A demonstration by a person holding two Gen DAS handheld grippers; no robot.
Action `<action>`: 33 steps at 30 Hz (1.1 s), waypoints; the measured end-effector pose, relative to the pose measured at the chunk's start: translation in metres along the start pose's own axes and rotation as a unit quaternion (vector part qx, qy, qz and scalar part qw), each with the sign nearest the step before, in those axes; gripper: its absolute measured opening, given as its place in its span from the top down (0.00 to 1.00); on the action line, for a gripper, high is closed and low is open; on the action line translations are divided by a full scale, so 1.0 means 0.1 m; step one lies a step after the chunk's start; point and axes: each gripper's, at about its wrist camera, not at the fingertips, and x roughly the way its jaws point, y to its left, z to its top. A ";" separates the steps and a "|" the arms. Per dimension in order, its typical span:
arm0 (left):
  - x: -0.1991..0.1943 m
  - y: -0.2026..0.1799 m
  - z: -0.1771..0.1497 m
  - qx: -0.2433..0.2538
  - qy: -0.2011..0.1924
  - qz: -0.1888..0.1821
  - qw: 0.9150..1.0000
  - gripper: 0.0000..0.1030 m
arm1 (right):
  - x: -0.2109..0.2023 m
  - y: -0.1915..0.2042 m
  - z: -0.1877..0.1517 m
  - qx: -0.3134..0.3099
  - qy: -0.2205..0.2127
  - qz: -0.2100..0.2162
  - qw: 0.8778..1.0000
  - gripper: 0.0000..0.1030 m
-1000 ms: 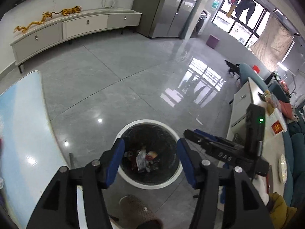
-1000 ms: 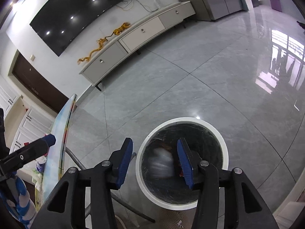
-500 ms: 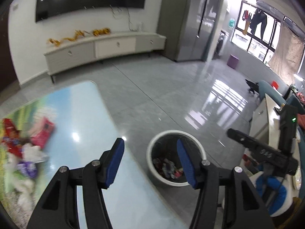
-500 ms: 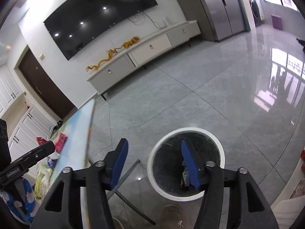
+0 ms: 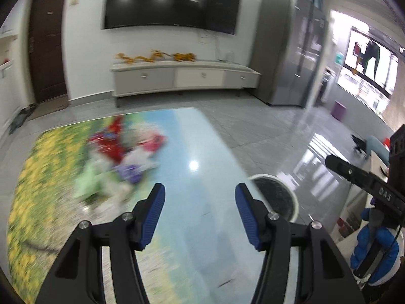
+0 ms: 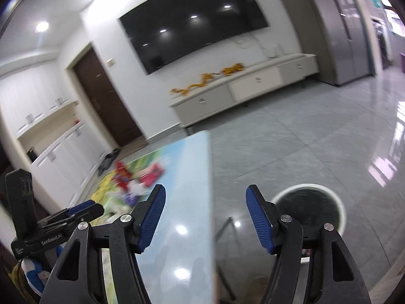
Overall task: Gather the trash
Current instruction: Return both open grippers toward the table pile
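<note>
Over the shiny table (image 5: 202, 152) with its flower and sky picture, both grippers hang with nothing in them. On the table top lies a blurry heap of trash (image 5: 126, 157), red, pink, purple and white. Beside the table, on the grey floor, stands the round white bin (image 6: 310, 210). The left gripper (image 5: 200, 214) is open and empty. The right gripper (image 6: 205, 215) has just been opening its jaws, with nothing between them.
</note>
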 end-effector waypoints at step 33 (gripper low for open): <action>-1.45 1.23 -0.80 -0.106 -0.067 0.152 0.980 0.46 | -0.04 1.13 -0.33 -0.100 0.041 0.092 0.990 0.36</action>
